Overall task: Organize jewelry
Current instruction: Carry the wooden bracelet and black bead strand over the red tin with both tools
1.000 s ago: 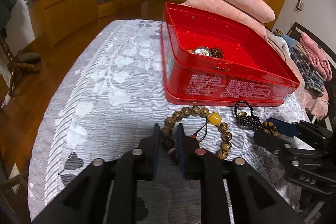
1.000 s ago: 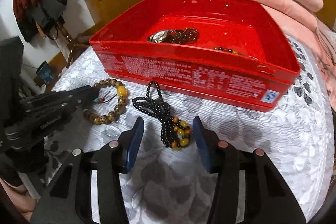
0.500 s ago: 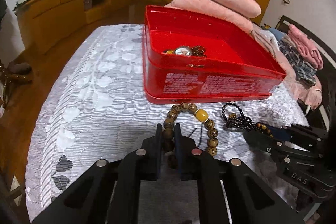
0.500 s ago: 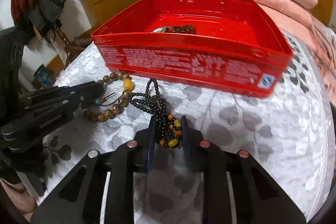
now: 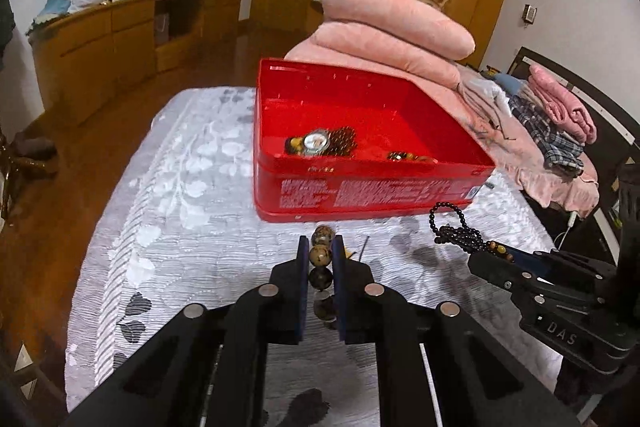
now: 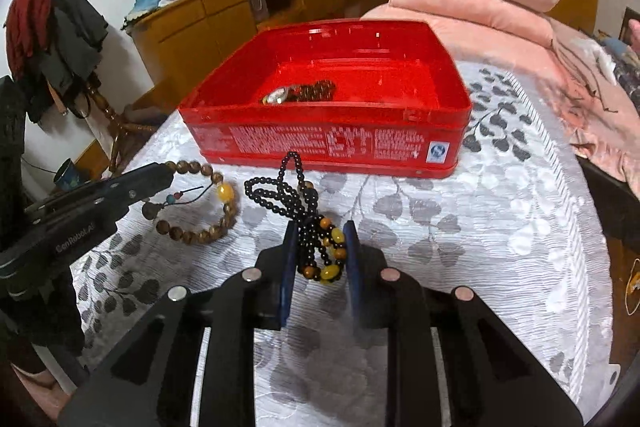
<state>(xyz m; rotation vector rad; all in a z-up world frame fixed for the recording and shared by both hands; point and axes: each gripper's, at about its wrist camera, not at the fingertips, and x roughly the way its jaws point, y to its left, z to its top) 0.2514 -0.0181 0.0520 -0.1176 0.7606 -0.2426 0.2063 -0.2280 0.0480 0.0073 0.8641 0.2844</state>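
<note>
A red box (image 5: 372,193) stands on the bed with a watch (image 5: 315,142) and dark beads inside; it also shows in the right wrist view (image 6: 320,143). My left gripper (image 5: 321,251) is shut on a brown wooden bead bracelet (image 5: 320,255), lifted off the bedspread; the bracelet hangs from it in the right wrist view (image 6: 208,205). My right gripper (image 6: 320,239) is shut on a black bead necklace (image 6: 298,201) with amber beads, also lifted. The necklace shows in the left wrist view (image 5: 456,233).
The bed has a white leaf-patterned bedspread (image 6: 500,227). Folded pink blankets (image 5: 392,23) lie behind the box. A wooden sideboard (image 5: 120,43) stands along the far wall. A coat rack (image 6: 48,27) stands left of the bed.
Both grippers have risen from the bedspread, each carrying its piece: the left with the wooden bracelet, the right with the black necklace. The right gripper closed a second ago.
</note>
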